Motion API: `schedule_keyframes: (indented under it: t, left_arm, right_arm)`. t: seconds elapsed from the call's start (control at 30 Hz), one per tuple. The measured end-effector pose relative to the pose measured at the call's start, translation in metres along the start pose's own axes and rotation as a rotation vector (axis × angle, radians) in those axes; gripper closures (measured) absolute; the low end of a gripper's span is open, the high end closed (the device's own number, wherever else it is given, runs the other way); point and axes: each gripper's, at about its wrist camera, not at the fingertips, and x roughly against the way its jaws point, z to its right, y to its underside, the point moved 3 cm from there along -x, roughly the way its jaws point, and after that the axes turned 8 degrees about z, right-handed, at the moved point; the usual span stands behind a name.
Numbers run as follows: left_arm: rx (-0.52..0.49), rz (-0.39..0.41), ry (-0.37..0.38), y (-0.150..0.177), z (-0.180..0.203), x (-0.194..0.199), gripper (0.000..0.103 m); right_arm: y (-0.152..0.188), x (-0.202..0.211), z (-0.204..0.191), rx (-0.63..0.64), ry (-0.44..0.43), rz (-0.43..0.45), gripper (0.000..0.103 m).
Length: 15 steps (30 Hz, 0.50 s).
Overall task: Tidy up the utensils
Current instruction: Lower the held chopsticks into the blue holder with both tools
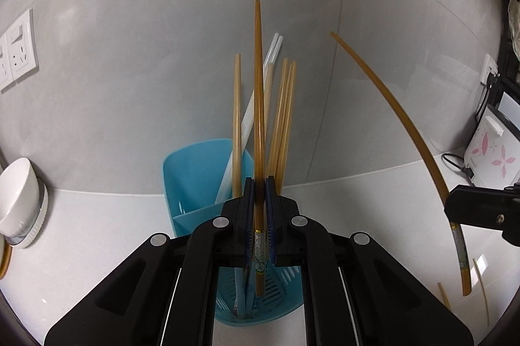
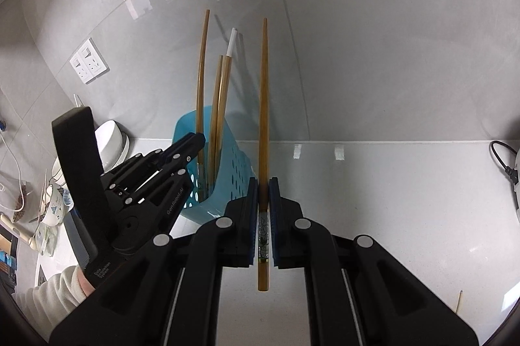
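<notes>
Meanwhile, at the far left of the left wrist view, an upturned white ceramic bowl [image 1: 19, 196] rests on the pale stone counter [image 1: 97, 232] below a white wall socket [image 1: 21, 50]. At centre frame, the left gripper [image 1: 260, 186] has its blue-padded fingers clamped on a long amber chopstick with a patterned band [image 1: 258, 118], poised directly over the turquoise perforated plastic utensil holder [image 1: 198, 177], where several plain bamboo chopsticks [image 1: 282, 118] and a white pair already stand. At the right edge, the right gripper [image 1: 455, 209] pinches a matching amber chopstick [image 1: 399, 125].

Seen from the right wrist view, the left gripper [image 2: 198, 141] sits at lower left against the holder [image 2: 227, 164], while the right gripper [image 2: 264, 183], fingers shut on its own chopstick [image 2: 264, 118], hangs at centre over bare counter just right of the holder.

Risks appear plain: the left chopstick's lower end could catch the holder's inner divider or knock the standing sticks, since its compartment is crowded; and the thin, smooth sticks, each gripped near one end, could pivot or slip between the pads.
</notes>
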Motion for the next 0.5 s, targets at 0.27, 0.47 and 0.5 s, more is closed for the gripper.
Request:
schedule_keyframes:
  t: [0.27,0.47,0.5]
  left_arm:
    - [0.001,-0.034,-0.012,0.0051,-0.0025,-0.0032,0.096]
    - [0.007,-0.056,-0.016,0.0048,-0.0021,0.0038,0.094]
    - [0.005,-0.066,-0.022,0.0049,-0.0026,0.0049,0.094]
  right_arm:
    - [-0.0002,0.0014,-0.0015,0.002,-0.005,0.000,0.097]
    - [-0.0007,0.0020,-0.0019,0.002,-0.005,0.002,0.097]
    - [-0.0013,0.0024,-0.0021,0.002,-0.006,0.003,0.097]
